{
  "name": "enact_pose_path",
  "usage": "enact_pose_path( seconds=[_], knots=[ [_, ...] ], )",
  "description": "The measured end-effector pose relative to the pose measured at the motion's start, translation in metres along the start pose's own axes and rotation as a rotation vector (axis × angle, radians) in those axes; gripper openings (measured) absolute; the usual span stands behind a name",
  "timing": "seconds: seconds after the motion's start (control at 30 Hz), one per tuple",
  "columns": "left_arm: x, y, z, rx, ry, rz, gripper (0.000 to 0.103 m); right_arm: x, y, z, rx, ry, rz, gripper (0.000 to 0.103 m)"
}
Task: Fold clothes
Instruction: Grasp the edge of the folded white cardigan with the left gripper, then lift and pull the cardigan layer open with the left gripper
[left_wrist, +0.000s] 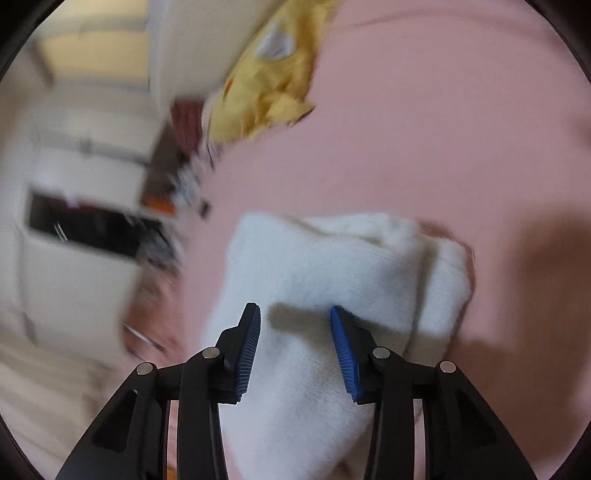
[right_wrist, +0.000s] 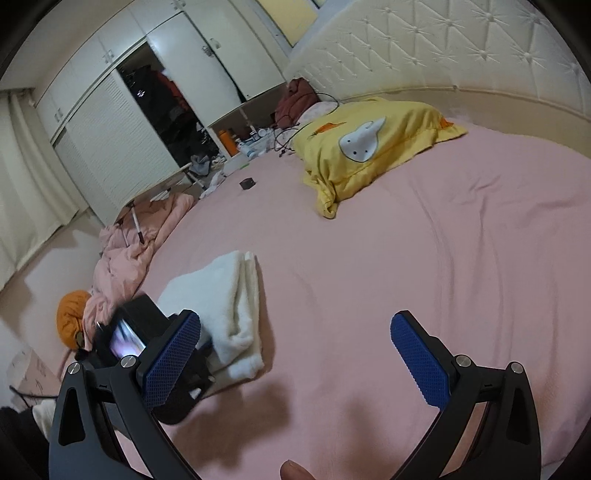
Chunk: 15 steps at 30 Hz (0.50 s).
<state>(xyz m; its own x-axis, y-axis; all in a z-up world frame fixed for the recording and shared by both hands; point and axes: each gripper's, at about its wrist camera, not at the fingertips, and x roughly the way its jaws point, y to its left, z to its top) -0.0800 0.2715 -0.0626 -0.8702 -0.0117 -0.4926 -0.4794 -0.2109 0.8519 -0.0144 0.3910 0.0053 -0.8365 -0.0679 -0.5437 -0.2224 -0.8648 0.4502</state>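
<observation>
A folded white garment (left_wrist: 332, 266) lies on the pink bed sheet (left_wrist: 443, 147). My left gripper (left_wrist: 295, 314) hovers over its near end, jaws apart; the cloth shows between the blue pads without being pinched. This view is blurred. In the right wrist view the same white bundle (right_wrist: 229, 306) rests near the bed's left edge, with the left gripper's black body (right_wrist: 129, 336) beside it. My right gripper (right_wrist: 291, 325) stands wide open over bare pink sheet (right_wrist: 406, 240), to the right of the bundle, holding nothing.
A yellow pillow (right_wrist: 369, 147) lies at the head of the bed by the tufted headboard (right_wrist: 443, 48). A small dark object (right_wrist: 246, 183) sits on the sheet. A pink quilt (right_wrist: 129, 254) and an orange bundle (right_wrist: 72, 317) lie on the floor left of the bed.
</observation>
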Motion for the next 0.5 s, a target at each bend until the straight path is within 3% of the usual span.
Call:
enact_pose_path(
  seconds=[0.07,0.13,0.17,0.2,0.27,0.33,0.4,0.5],
  knots=[
    [-0.006,-0.005,-0.002,0.007,-0.002,0.028,0.038,0.0,0.0,-0.001,-0.004,0.001,-0.001,0.103],
    [-0.014,0.001,-0.002,-0.027,-0.016,0.01,0.04,0.0,-0.002,0.0,0.005,-0.002,0.0,0.103],
    [-0.017,0.007,-0.001,-0.046,-0.033,0.0,0.048,0.0,-0.004,0.0,0.014,-0.004,0.002,0.103],
    [-0.02,0.009,0.0,-0.054,-0.048,0.0,0.065,-0.001,-0.006,0.001,0.024,-0.007,0.004,0.103],
    [-0.022,0.003,0.002,-0.009,-0.076,0.048,0.083,0.0,-0.009,0.001,0.039,-0.008,0.005,0.103],
    [-0.026,-0.004,0.004,0.04,-0.111,0.082,0.083,0.0,-0.01,0.001,0.049,-0.007,0.002,0.103],
    [-0.038,-0.009,0.01,0.049,-0.159,0.052,0.085,0.0,-0.011,0.001,0.05,-0.009,-0.002,0.103],
    [-0.038,-0.022,0.017,0.074,-0.179,0.124,0.091,0.0,-0.013,0.003,0.053,-0.014,-0.006,0.103]
  ],
)
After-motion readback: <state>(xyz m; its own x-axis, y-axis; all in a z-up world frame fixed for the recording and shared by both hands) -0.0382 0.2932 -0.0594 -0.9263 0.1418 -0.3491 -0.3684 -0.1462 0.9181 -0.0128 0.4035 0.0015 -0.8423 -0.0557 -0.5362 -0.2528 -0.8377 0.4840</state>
